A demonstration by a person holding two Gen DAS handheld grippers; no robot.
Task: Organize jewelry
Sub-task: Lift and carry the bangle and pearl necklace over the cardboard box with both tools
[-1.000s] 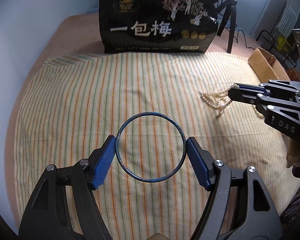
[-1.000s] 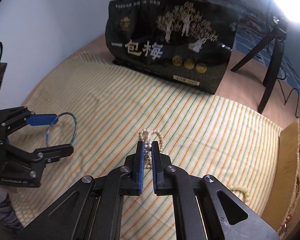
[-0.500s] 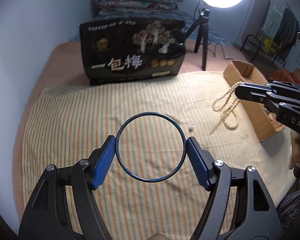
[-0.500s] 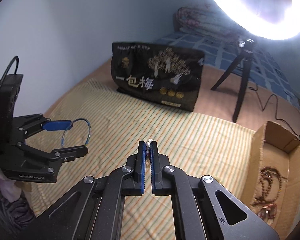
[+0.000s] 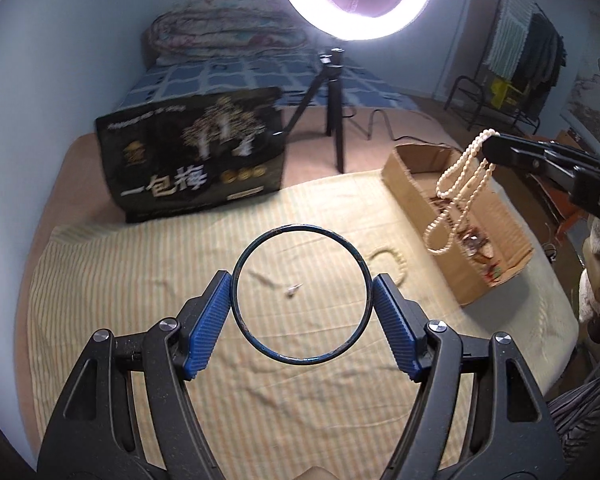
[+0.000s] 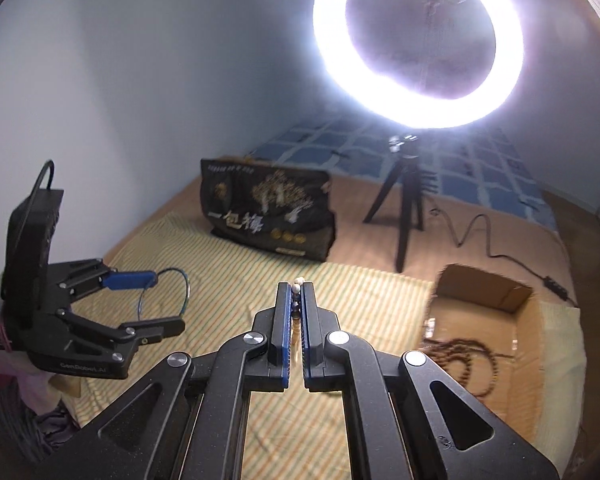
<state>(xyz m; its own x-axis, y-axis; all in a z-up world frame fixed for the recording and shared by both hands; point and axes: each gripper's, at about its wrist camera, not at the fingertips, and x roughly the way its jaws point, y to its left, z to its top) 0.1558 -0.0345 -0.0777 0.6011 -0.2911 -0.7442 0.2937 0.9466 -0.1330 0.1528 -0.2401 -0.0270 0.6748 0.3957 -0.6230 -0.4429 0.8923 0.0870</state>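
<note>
My left gripper [image 5: 301, 294] is shut on a thin dark blue bangle [image 5: 256, 338] and holds it high above the striped cloth [image 5: 120, 280]. My right gripper [image 6: 297, 292] is shut on a pearl necklace [image 5: 460, 188], which hangs in long loops over the cardboard box [image 5: 484, 276]. Only a few pearls [image 6: 299, 282] show at the fingertips in the right wrist view. The left gripper [image 6: 156, 300] with the bangle [image 6: 185, 288] also shows there at the left. A small pearl bracelet [image 5: 396, 264] and a tiny earring [image 5: 292, 289] lie on the cloth.
The box [image 6: 516, 320] holds brown bead strands [image 6: 460, 356]. A black printed bag [image 5: 196, 160] stands at the cloth's far edge. A ring light [image 6: 418, 40] on a black tripod [image 6: 406, 208] stands behind, with its cable [image 6: 500, 248] on the mattress.
Both grippers have risen well above the cloth. The right gripper has carried the pearl necklace up and to the right, over the cardboard box. The left keeps hold of the bangle.
</note>
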